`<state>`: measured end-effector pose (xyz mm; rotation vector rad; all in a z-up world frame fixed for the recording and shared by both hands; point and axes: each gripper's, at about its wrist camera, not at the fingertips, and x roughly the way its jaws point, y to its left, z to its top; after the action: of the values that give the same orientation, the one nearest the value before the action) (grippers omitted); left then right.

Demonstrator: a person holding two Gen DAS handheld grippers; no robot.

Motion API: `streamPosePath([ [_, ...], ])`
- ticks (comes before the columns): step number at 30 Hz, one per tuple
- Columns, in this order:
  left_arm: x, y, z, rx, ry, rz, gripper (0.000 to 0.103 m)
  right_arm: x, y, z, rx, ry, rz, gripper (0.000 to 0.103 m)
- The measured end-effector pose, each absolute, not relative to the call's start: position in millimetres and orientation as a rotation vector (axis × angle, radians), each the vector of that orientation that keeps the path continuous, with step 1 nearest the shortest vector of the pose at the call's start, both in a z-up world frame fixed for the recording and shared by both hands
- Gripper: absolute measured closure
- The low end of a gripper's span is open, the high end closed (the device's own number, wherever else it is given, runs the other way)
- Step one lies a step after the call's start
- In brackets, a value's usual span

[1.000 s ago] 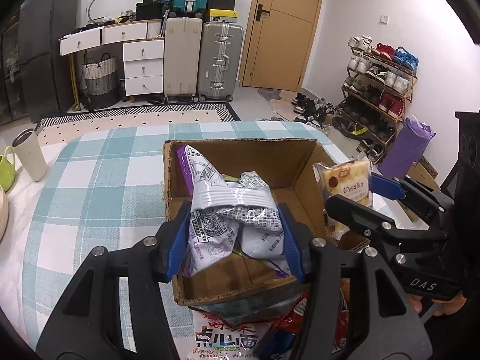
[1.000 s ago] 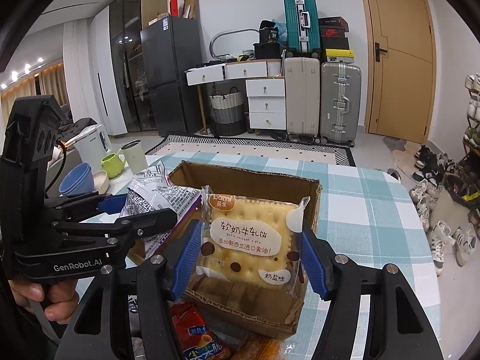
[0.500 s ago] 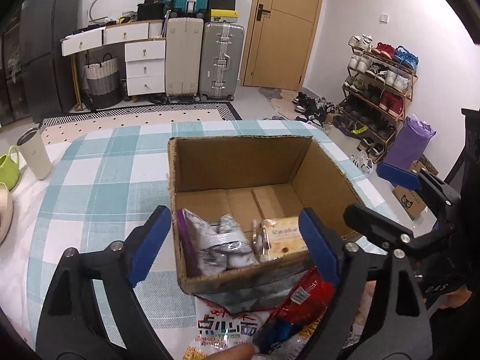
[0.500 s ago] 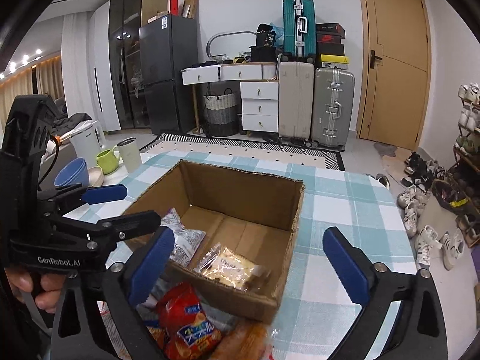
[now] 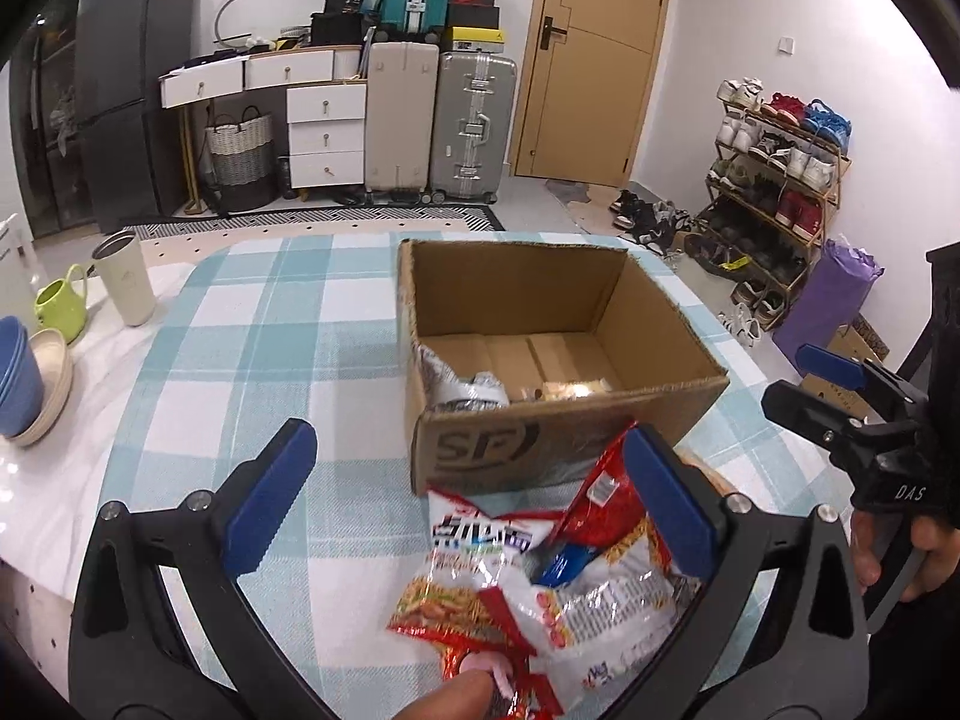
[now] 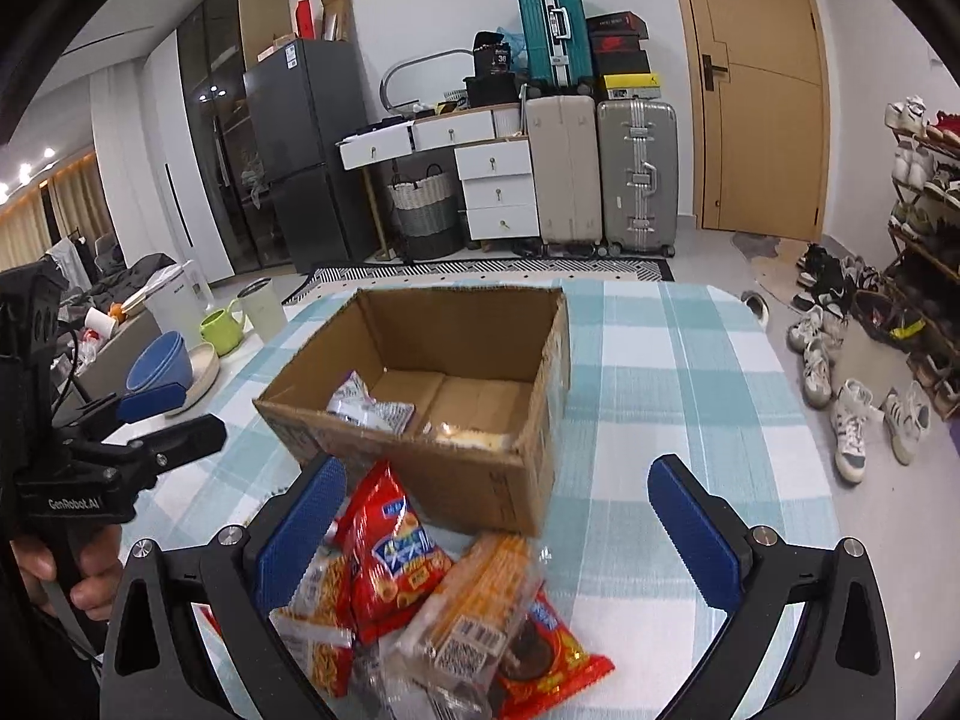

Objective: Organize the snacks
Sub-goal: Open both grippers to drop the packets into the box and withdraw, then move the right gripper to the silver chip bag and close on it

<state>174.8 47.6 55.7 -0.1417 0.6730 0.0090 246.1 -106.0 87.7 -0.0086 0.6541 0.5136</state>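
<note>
While both pairs of tongs hang over the snack pile, we see the left gripper (image 5: 462,495) still spreading its blue pads, with nothing pinched between them, only loose packets lying beneath. The right gripper (image 6: 498,531) stands released at full width, also gripping nothing.

From the left wrist we get the printed front of the cardboard box (image 5: 558,420) and, inside against its near wall, a silvery packet (image 5: 465,384) with a pale biscuit pack (image 5: 570,389) beside it. A fingertip (image 5: 474,681) pokes in at the bottom edge, touching a red noodle bag (image 5: 480,606). Over on the right of that view we catch the right gripper from the side, a hand (image 5: 900,546) wrapped round its handle.

Switch to the right wrist and we pick up what the other camera misses: a red cracker bag (image 6: 390,552) leaning just in front of the box, an orange wafer pack (image 6: 480,594) across the heap, and the left gripper at the left edge with its hand (image 6: 78,576) below.

All of it sits on a teal-and-white checked tablecloth (image 6: 672,396). At the table's left we spot a green mug (image 6: 219,330), a cream tumbler (image 5: 123,285) and blue bowls (image 6: 159,366). Beyond, suitcases (image 6: 600,174), white drawers (image 6: 495,186), a dark fridge (image 6: 294,144), a wooden door (image 6: 762,90) and a shoe rack (image 5: 774,180).
</note>
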Motion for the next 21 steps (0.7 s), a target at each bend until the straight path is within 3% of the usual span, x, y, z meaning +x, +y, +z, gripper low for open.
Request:
streamPosePath([
  [21,102,46,29,-0.149,0.732,0.068,0.001,186,-118,66,-0.096,0.678,0.488,0.001],
])
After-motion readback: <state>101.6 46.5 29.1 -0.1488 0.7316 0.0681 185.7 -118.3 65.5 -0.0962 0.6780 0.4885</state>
